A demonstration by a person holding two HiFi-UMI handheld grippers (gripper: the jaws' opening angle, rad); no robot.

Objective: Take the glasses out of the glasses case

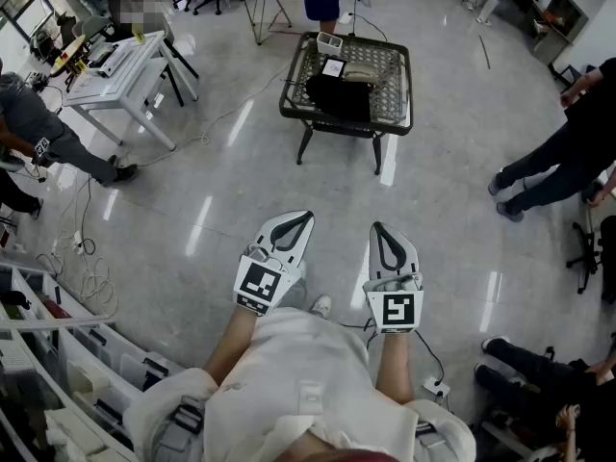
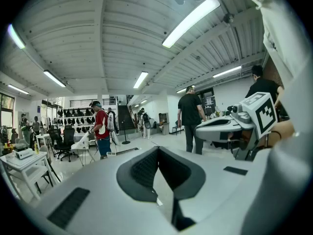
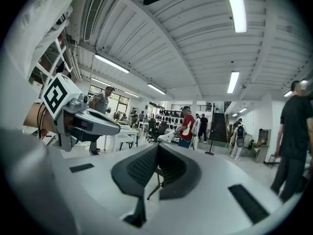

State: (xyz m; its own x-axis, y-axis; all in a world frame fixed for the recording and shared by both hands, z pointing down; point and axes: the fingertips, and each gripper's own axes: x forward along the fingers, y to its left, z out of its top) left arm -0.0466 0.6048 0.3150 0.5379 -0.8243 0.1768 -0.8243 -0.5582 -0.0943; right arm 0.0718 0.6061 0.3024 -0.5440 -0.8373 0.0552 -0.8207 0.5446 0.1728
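Above bare grey floor, both grippers are held level, with jaws pressed together on nothing.

Left gripper [image 1: 306, 217] and right gripper [image 1: 377, 227] sit side by side, a little apart, just ahead of the person's chest; each one's dark pads meet at the tip with nothing between them. Beyond the tips a broad stretch of shiny floor [image 1: 318, 176] lies open up to the mesh-topped table [image 1: 393, 61], well apart from both. On that top lies a pale oval thing that looks like the glasses case [image 1: 361, 73], just beside a black bundle [image 1: 337, 99]; whether it is open I cannot tell. The room is bounded by a white desk [image 1: 120, 70] at far left, loose cables [image 1: 91, 277] and shelving [image 1: 58, 373] at near left, and a standing person [image 1: 558, 152] at right.
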